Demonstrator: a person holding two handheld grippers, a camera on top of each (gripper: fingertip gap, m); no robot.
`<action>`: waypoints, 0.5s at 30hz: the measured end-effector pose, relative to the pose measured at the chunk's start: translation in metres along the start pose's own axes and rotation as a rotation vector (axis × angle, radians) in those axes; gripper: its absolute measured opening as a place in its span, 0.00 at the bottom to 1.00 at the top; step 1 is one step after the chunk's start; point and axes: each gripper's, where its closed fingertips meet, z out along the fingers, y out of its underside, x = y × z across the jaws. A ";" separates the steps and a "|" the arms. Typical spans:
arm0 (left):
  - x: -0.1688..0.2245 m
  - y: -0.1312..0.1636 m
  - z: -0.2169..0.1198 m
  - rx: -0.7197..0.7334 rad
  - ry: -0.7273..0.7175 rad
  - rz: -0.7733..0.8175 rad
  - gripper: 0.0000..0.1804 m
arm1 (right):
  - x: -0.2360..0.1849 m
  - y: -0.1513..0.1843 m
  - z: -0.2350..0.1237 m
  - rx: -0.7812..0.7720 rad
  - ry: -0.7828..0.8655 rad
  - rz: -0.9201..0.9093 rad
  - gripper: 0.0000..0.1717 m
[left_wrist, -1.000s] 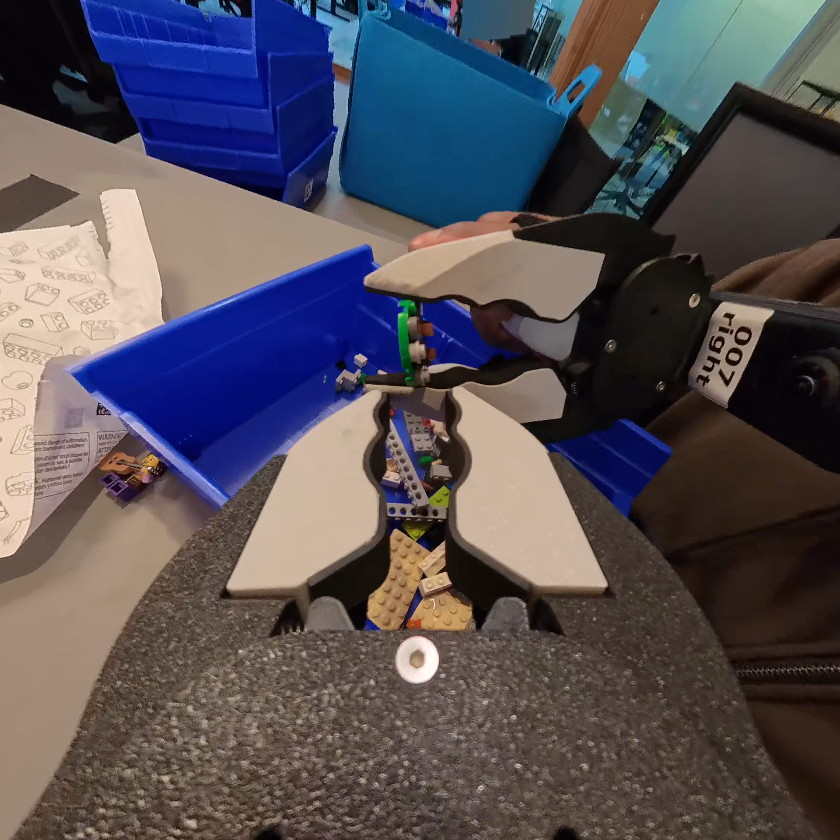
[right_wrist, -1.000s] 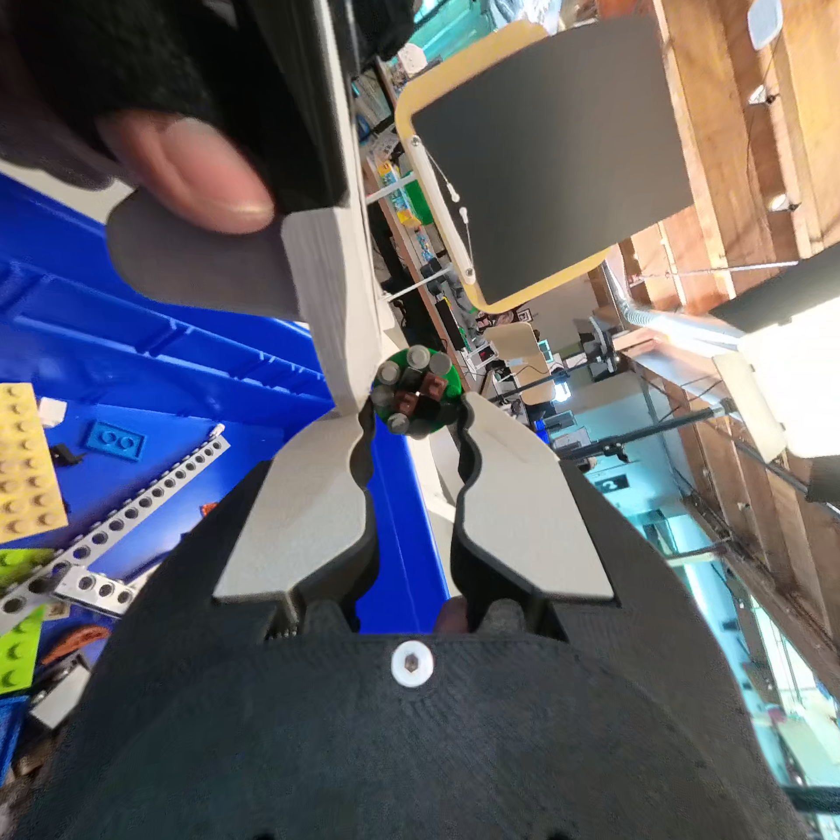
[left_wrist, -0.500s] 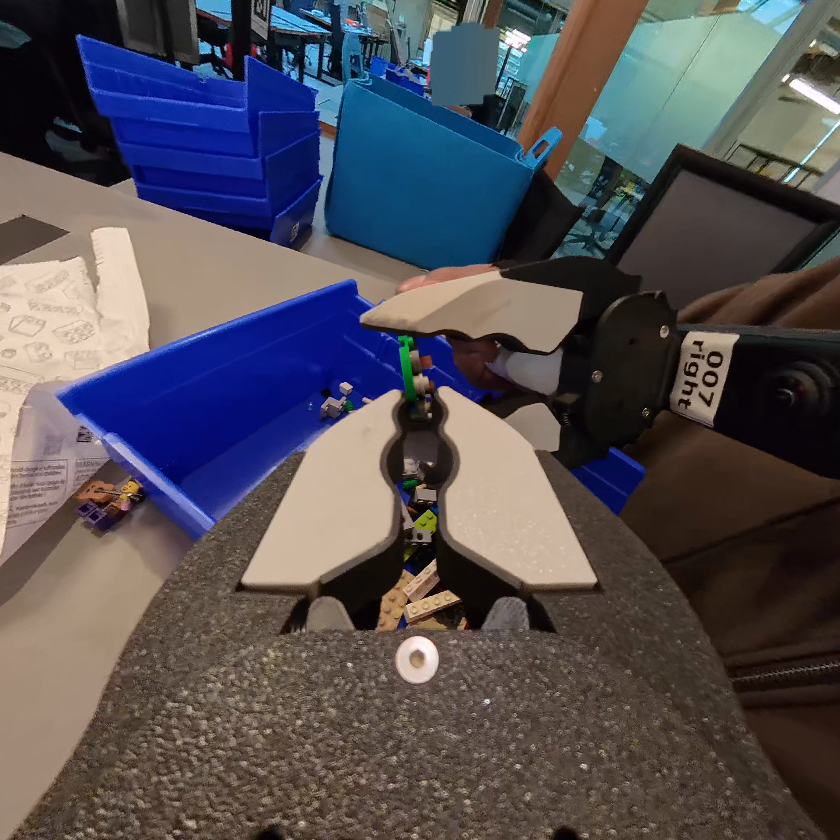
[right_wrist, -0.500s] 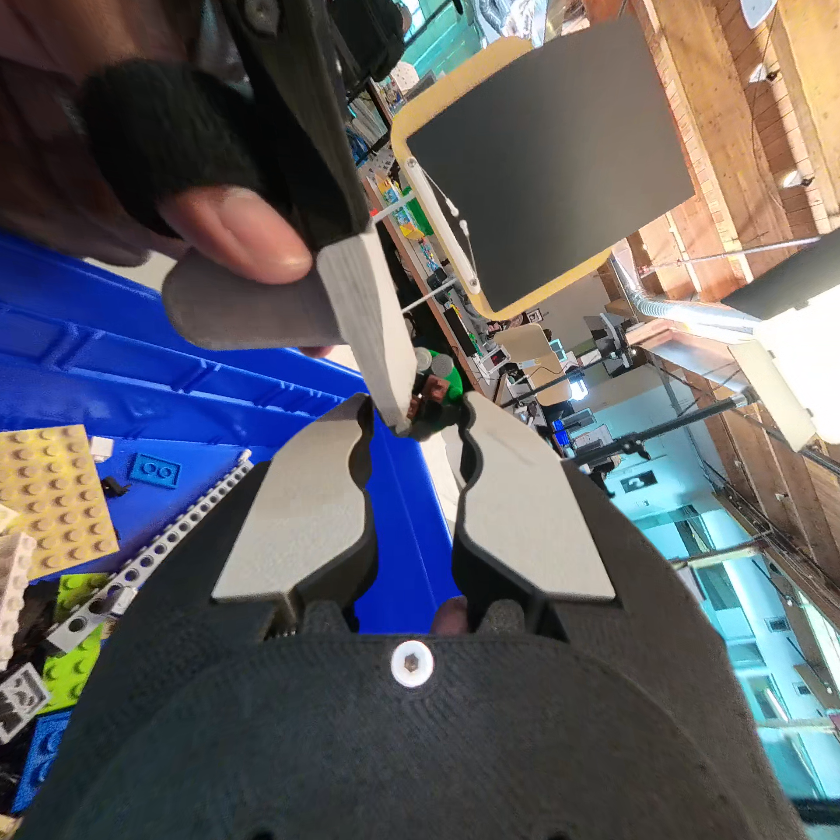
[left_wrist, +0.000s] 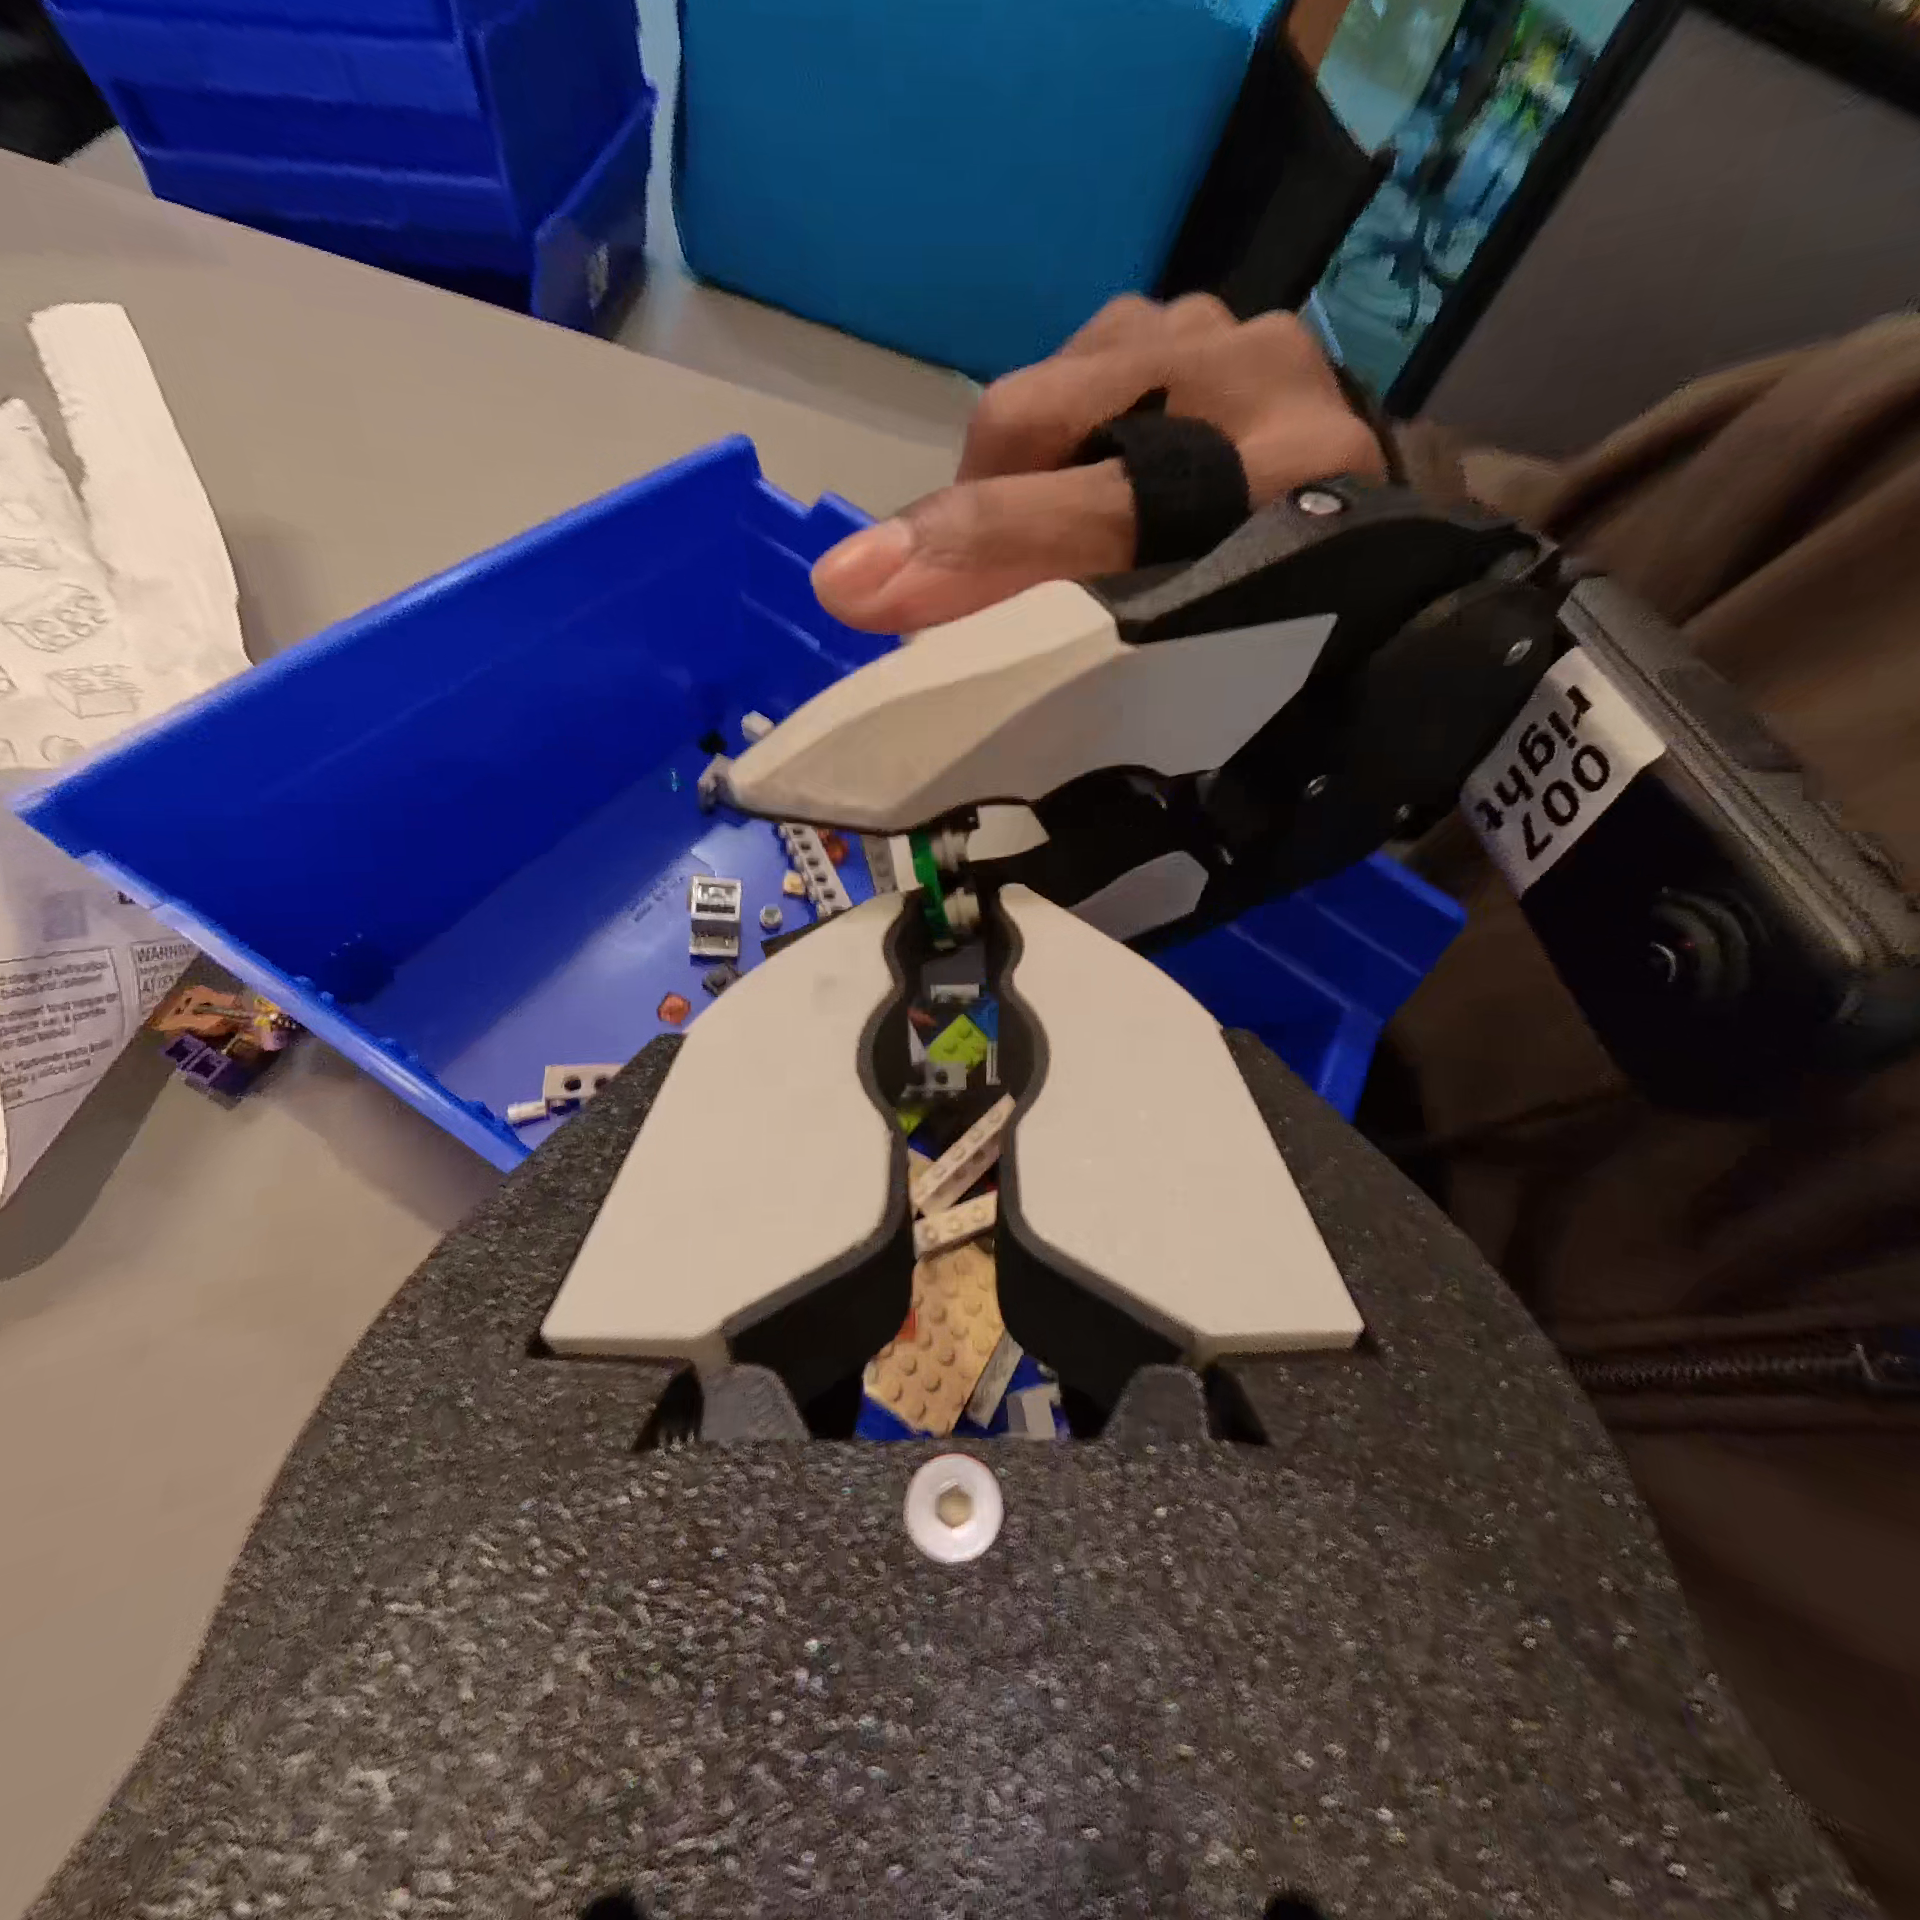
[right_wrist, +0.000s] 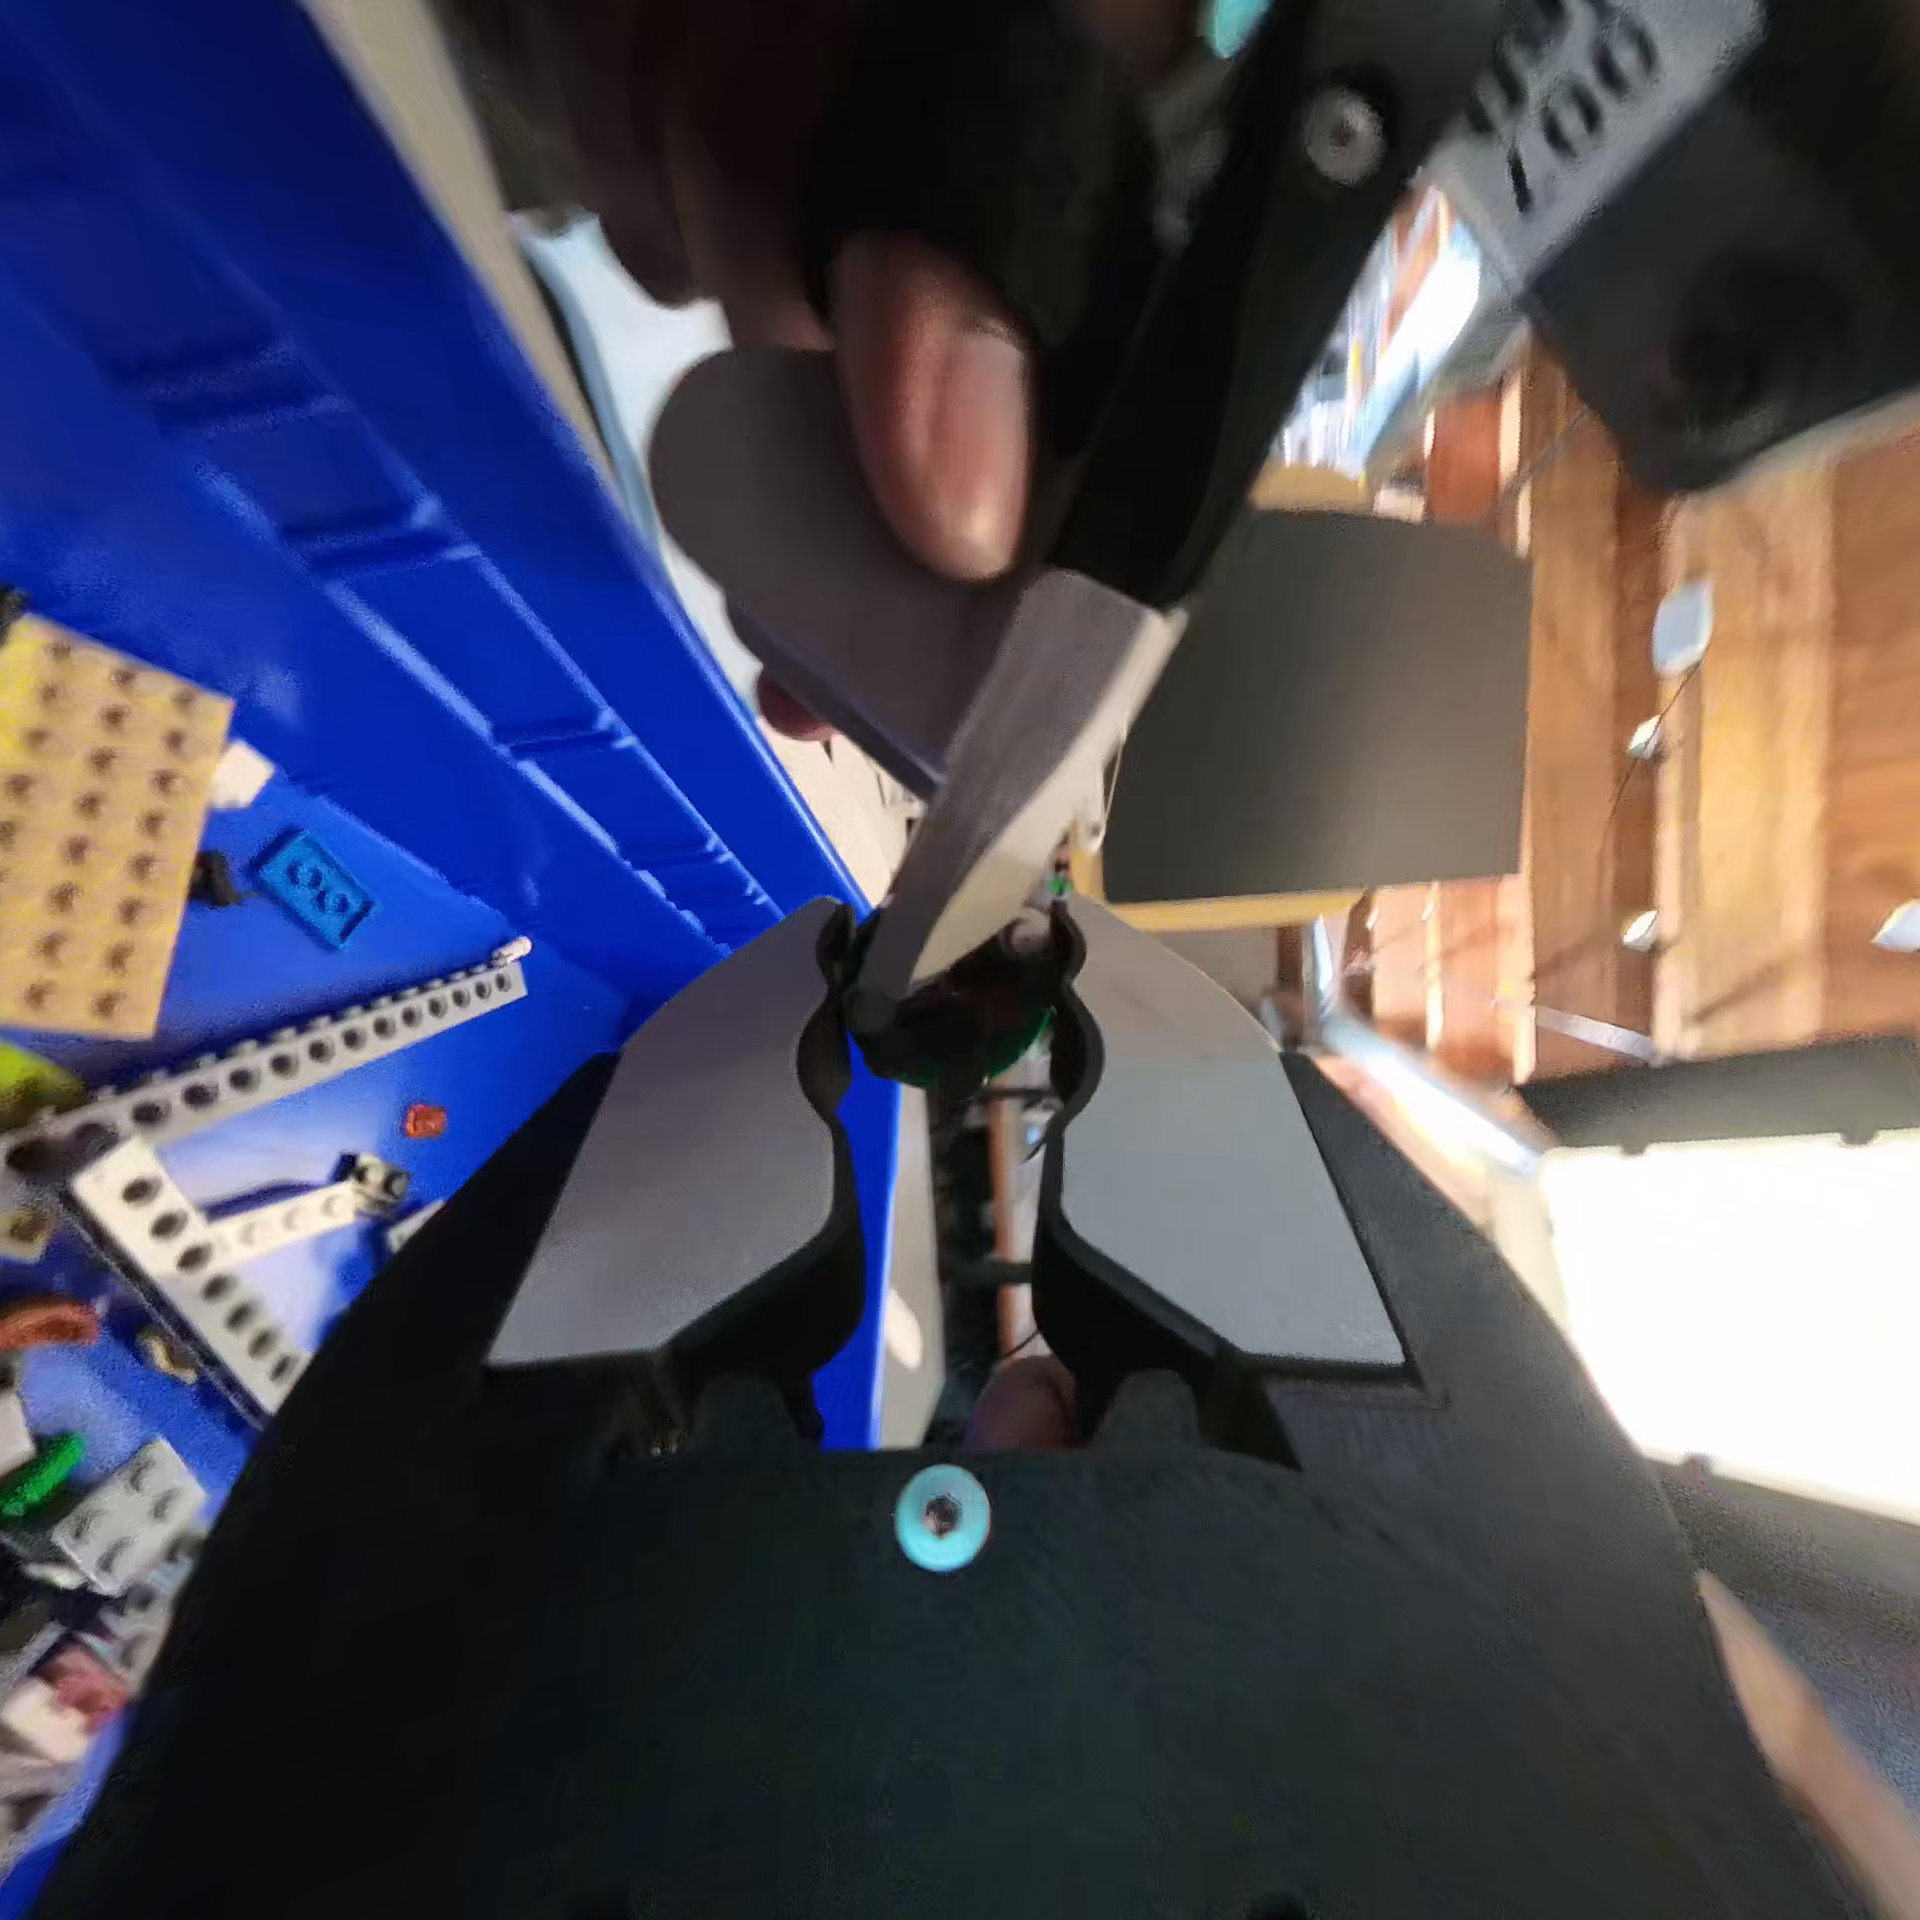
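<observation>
Since a second ago my left gripper (left_wrist: 951, 914) has narrowed from loosely spread to nearly pressed together, and my right gripper (right_wrist: 951, 961) has tipped down over it. My left fingers now pinch the lower edge of the small green round plate (left_wrist: 928, 878) with grey and brown studs. My right gripper's jaws stand wider, closed across the same plate (right_wrist: 1003, 1044) from above and below, so both grippers hold it above the blue bin (left_wrist: 436, 717). My hand (left_wrist: 1122, 457) lies along the right gripper's upper finger. Below, loose bricks scatter across the bin floor: a long grey holed beam (right_wrist: 281, 1060), a tan studded plate (right_wrist: 99, 821), a lime piece (left_wrist: 961, 1039). Left of the bin on the grey table (left_wrist: 343, 384) lie a small purple figure (left_wrist: 213, 1034) and printed paper sheets (left_wrist: 73, 623).
</observation>
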 end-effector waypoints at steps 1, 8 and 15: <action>-0.001 -0.003 0.000 0.032 0.005 -0.017 0.07 | 0.003 0.003 0.001 -0.021 0.006 0.071 0.21; -0.006 -0.011 0.006 0.124 -0.001 -0.083 0.10 | 0.007 0.011 0.003 -0.100 0.034 0.386 0.21; -0.003 -0.010 0.002 0.098 -0.011 -0.034 0.06 | 0.001 0.003 0.003 -0.051 0.000 0.310 0.26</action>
